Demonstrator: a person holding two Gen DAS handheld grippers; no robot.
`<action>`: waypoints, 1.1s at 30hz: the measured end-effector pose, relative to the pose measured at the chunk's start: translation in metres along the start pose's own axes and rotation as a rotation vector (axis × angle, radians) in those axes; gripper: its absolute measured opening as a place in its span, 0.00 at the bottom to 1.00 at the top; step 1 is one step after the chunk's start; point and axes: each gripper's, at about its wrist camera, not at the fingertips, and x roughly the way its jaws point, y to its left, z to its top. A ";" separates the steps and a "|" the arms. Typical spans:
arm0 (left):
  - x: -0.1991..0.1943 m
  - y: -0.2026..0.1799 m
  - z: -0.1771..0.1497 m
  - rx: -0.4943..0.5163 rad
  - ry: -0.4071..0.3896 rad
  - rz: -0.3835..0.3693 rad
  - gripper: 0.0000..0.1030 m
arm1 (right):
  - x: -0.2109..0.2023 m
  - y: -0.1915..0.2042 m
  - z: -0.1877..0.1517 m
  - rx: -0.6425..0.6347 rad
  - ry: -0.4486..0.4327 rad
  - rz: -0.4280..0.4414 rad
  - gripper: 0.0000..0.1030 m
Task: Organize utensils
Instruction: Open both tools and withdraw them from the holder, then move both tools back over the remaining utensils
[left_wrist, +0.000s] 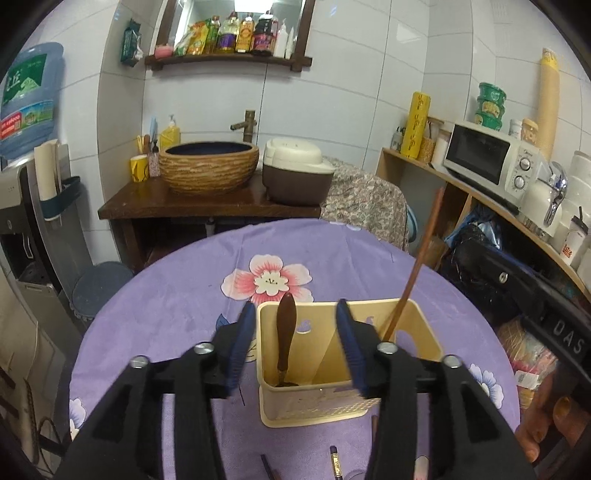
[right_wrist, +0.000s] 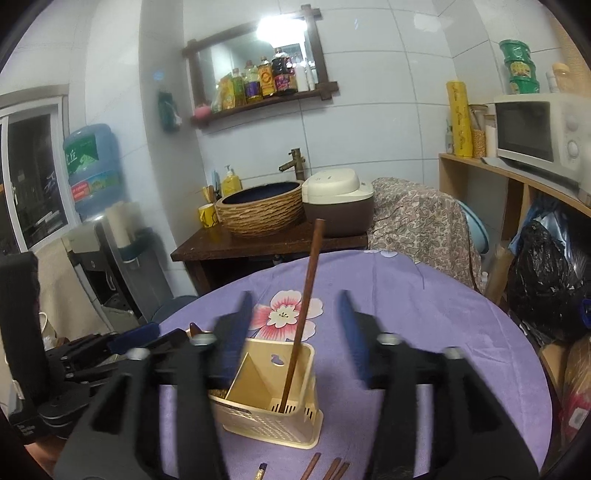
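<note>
A cream plastic utensil holder (left_wrist: 332, 406) stands on the purple flowered tablecloth (left_wrist: 184, 302); it also shows in the right wrist view (right_wrist: 273, 424). Its left compartment holds a dark brown utensil handle (left_wrist: 286, 332). Its right compartment holds a long brown chopstick (left_wrist: 413, 273), also seen from the right wrist (right_wrist: 303, 314), leaning upright. My left gripper (left_wrist: 295, 314) is open and empty, hovering over the holder's left compartment. My right gripper (right_wrist: 295, 306) is open and empty, above the holder. More brown chopsticks (right_wrist: 325, 469) and a pencil (right_wrist: 261, 470) lie on the cloth in front of the holder.
Behind the table stands a dark wooden counter (left_wrist: 207, 206) with a woven-look basin (left_wrist: 208, 166) and a rice cooker (left_wrist: 295, 173). A shelf with a microwave (left_wrist: 487, 158) runs along the right. A water dispenser (left_wrist: 29, 103) stands at the left. The other gripper's black body (right_wrist: 74, 362) is at left.
</note>
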 end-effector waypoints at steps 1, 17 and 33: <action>-0.006 0.000 -0.002 0.002 -0.018 0.000 0.58 | -0.004 0.000 -0.002 -0.002 -0.012 -0.003 0.63; -0.081 0.027 -0.110 -0.015 -0.068 0.097 0.95 | -0.083 -0.003 -0.104 -0.075 0.065 -0.102 0.94; -0.084 0.056 -0.186 -0.070 0.164 0.221 0.94 | -0.072 -0.006 -0.213 -0.066 0.467 -0.223 0.94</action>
